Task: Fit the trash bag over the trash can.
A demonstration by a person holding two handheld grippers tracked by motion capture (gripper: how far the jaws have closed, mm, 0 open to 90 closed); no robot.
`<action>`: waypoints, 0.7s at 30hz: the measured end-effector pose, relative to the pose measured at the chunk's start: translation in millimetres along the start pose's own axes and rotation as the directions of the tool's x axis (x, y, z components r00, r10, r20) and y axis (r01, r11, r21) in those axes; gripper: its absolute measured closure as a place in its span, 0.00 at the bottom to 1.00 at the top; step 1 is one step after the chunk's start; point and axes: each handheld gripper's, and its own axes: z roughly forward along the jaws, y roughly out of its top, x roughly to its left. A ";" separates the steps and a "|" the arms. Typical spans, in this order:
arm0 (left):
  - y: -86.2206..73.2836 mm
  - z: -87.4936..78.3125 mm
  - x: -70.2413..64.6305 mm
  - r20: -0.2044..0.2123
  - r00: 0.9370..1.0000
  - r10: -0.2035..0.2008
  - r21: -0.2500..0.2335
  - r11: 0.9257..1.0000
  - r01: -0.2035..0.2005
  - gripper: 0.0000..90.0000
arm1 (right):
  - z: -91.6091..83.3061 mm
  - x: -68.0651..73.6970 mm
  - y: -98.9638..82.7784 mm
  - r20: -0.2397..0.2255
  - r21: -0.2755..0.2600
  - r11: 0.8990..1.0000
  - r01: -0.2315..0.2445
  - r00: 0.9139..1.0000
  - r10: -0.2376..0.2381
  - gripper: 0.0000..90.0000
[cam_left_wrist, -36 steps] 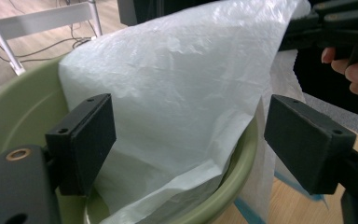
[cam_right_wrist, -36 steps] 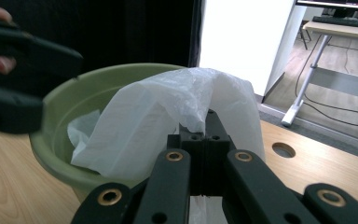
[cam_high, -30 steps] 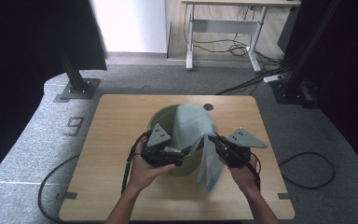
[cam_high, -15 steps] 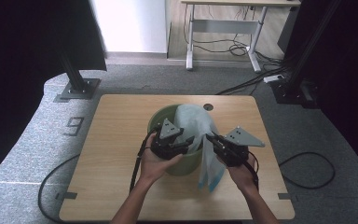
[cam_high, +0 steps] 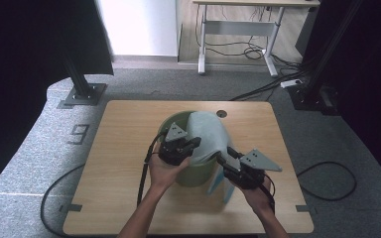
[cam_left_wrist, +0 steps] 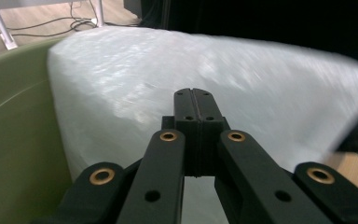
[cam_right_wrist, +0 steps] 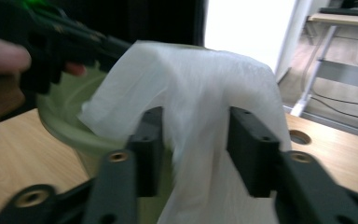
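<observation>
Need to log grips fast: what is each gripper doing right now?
Left gripper: jaws have just closed, shut against the white bag; whether it pinches a fold cannot be told.
Right gripper: open, jaws just opening, bag hanging between them.

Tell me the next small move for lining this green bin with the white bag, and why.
Probably re-grip with the right hand-held gripper: its jaws have just been opening and stand apart, with the white bag hanging loose between them and down the outside of the green bin. The left hand-held gripper is shut at the bag by the rim, so that side looks anchored.
</observation>
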 end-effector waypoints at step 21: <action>-3.6 -13.3 -20.0 0.104 0.992 0.074 -0.041 0.997 -0.070 0.46 | 6.4 -14.4 29.6 -0.009 -0.021 0.999 -0.035 0.999 0.035 0.98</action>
